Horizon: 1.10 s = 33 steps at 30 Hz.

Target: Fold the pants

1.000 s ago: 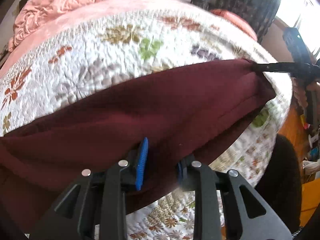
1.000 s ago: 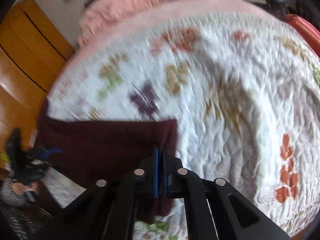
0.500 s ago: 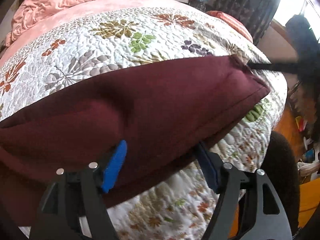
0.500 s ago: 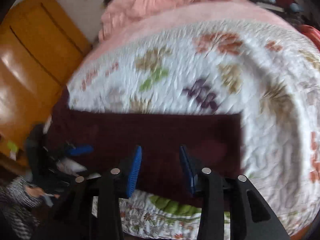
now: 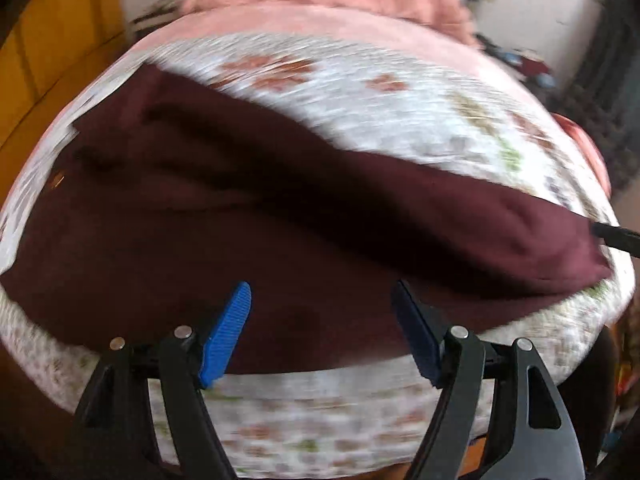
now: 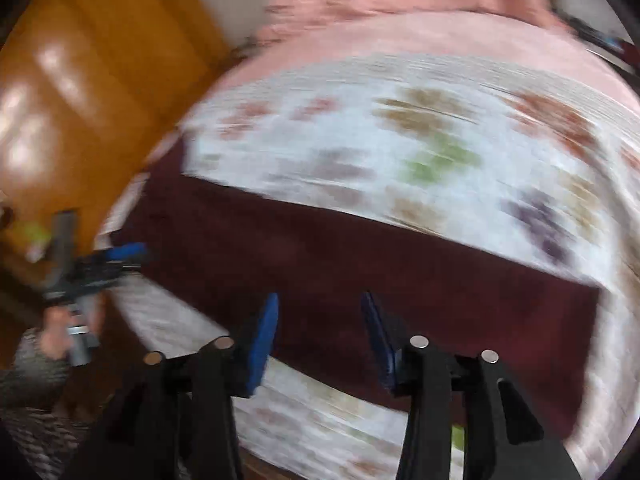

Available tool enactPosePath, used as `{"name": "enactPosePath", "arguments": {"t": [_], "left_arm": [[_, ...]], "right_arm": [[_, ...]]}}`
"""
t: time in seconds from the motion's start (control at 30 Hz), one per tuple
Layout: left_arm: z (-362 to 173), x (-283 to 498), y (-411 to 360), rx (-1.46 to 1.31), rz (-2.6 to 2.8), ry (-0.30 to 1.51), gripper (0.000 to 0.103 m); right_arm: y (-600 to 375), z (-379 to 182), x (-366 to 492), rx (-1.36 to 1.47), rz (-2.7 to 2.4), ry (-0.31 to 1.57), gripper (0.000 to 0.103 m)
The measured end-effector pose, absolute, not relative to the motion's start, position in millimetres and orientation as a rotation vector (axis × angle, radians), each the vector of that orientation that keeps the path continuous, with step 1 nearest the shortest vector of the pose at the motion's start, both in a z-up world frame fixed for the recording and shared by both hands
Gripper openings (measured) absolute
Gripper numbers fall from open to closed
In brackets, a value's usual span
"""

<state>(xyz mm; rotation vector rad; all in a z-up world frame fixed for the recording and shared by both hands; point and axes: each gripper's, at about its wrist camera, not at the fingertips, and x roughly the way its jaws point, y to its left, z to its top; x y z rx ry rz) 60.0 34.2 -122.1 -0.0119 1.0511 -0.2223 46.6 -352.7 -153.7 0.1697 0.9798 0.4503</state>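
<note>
Between folds, by the look of it. Maroon pants (image 5: 280, 240) lying as a long folded band across the middle of the frame on the floral quilt (image 5: 400, 92). Left gripper (image 5: 320, 332) spread wide and opening, nothing between its blue pads; right gripper (image 6: 320, 336) about half apart, likewise opening, empty above the band's near edge. Next move probably calls for fresh grips at one end, to carry it over the other.
</note>
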Motion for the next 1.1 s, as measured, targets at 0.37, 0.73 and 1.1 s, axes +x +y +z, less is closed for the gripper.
{"name": "enactPosePath", "arguments": {"t": [0.37, 0.73, 1.1], "left_arm": [[-157.9, 82.0, 69.2, -0.136, -0.239, 1.167, 0.072], [-143.1, 82.1, 131.0, -0.17, -0.056, 1.111, 0.062], [-134.5, 90.8, 153.8, -0.262, -0.071, 1.121, 0.066]], "right_arm": [[-146.9, -170.6, 109.4, -0.02, 0.735, 1.046, 0.051], [-132.8, -202.0, 122.0, -0.149, 0.636, 1.121, 0.009], [-124.5, -244.1, 79.7, -0.137, 0.709, 1.13, 0.01]]}}
